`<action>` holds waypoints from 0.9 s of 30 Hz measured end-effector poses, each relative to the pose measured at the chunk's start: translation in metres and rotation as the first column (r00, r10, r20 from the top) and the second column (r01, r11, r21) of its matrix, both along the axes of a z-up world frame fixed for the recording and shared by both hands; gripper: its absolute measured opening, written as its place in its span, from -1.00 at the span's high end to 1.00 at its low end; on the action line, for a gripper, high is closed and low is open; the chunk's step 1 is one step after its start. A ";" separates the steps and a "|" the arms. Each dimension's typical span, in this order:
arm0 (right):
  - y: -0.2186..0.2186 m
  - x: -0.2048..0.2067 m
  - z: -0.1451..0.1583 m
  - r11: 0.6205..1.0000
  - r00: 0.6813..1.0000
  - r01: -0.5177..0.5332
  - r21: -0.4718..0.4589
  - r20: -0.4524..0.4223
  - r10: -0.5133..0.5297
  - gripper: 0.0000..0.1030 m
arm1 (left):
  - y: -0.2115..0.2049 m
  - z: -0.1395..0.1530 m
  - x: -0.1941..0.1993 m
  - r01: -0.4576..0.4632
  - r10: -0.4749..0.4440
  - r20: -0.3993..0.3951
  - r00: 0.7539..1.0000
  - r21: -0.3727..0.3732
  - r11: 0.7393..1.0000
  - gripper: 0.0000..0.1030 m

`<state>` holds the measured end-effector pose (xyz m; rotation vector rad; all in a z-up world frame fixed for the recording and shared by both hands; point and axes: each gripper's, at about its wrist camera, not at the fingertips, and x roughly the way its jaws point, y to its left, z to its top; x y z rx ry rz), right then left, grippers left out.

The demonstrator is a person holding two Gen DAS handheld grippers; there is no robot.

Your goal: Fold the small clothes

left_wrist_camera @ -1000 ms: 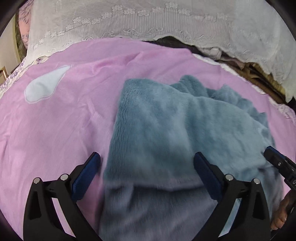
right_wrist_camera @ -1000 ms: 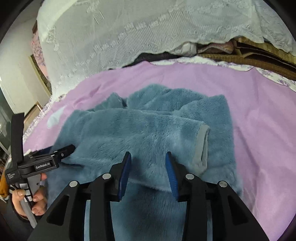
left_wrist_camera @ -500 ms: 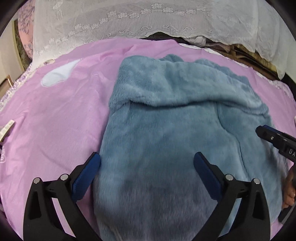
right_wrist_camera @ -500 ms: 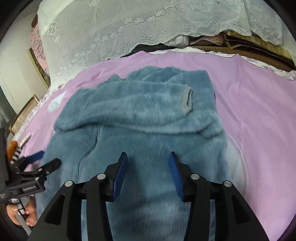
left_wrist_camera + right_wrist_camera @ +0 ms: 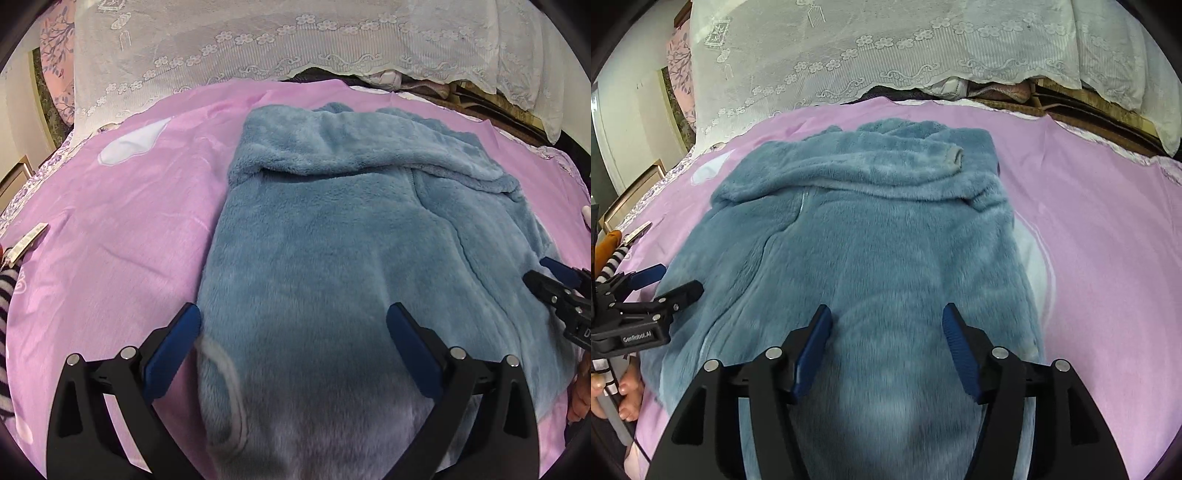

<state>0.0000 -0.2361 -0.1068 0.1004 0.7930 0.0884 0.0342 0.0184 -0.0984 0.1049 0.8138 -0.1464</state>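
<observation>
- Blue fleece garment lies flat on the pink bedsheet, long axis running from the near edge toward the lace cover at the far end of the sheet.
- One sleeve is folded across the garment's far part, grey cuff ending near the garment's right edge.
- Second grey cuff shows at the garment's near left edge, close to the left gripper's left finger.
- Left gripper: jaws wide apart, empty, poised over the garment's near left part; whether the blue pads touch the fleece can't be told.
- Right gripper: jaws apart, narrower gap than the left, nothing between them, over the garment's near middle.
- In the right wrist view the left gripper shows at the garment's left edge, fingers parted.
- In the left wrist view the right gripper shows at the garment's right edge.
- White patch printed on the sheet, left of the garment's far part, apart from it.
- Striped cloth at the sheet's left edge, well apart from the garment.
</observation>
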 end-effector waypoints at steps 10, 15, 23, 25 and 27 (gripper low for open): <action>-0.001 -0.041 0.000 1.000 1.000 0.001 0.006 0.016 -0.002 -0.31 | 0.010 0.003 -0.030 -0.019 0.020 0.043 0.999 -0.016 1.000 -0.91; -0.003 -0.060 0.003 1.000 0.999 0.004 0.012 0.040 -0.004 -0.31 | 0.009 0.007 -0.046 -0.020 0.020 0.085 0.996 0.002 1.000 -0.91; -0.004 -0.088 0.010 1.000 0.997 -0.010 0.029 0.083 0.008 -0.31 | 0.016 0.008 -0.061 -0.013 0.015 0.092 0.996 -0.024 1.000 -0.91; -0.006 -0.094 0.011 0.999 0.996 -0.009 0.040 0.093 0.005 -0.31 | 0.017 0.008 -0.065 -0.011 0.014 0.093 0.996 -0.028 1.000 -0.91; -0.009 -0.099 0.012 0.999 0.995 -0.005 0.050 0.101 -0.001 -0.31 | 0.018 0.007 -0.068 -0.009 0.012 0.093 0.996 -0.032 0.999 -0.91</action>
